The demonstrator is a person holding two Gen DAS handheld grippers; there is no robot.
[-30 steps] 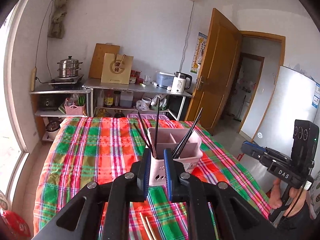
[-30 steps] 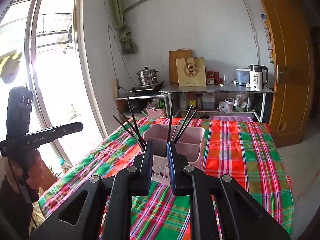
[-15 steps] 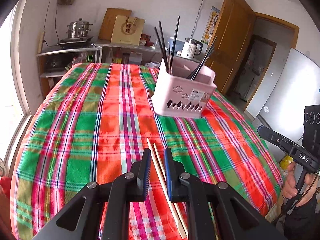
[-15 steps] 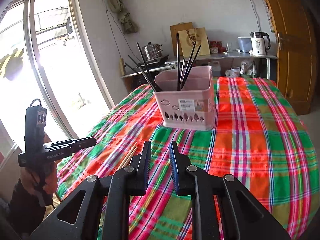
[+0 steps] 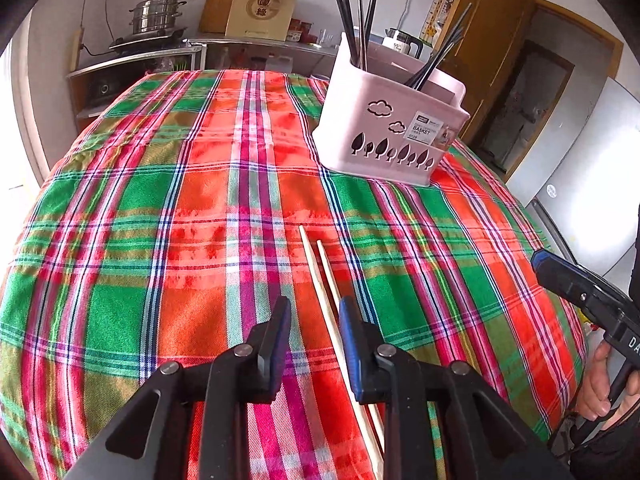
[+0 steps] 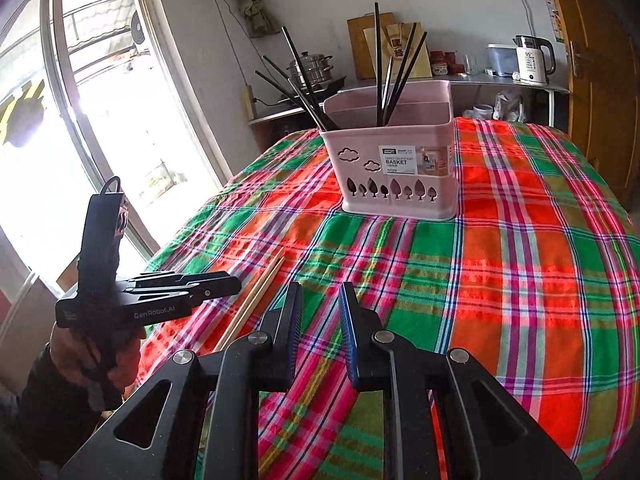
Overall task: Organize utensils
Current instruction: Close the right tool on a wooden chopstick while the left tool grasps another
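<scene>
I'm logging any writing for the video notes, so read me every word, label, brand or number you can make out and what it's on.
"BASKET": white sticker on the pink utensil basket; the smaller lines on that sticker are too small to read.
"GenRobot.AI": side of the left hand-held gripper.
"55": front of the white kettle; the print below it is unreadable.
"DA", cut off at the frame edge: body of the right hand-held gripper.
Chinese characters on the brown paper bag: too blurred.
</scene>
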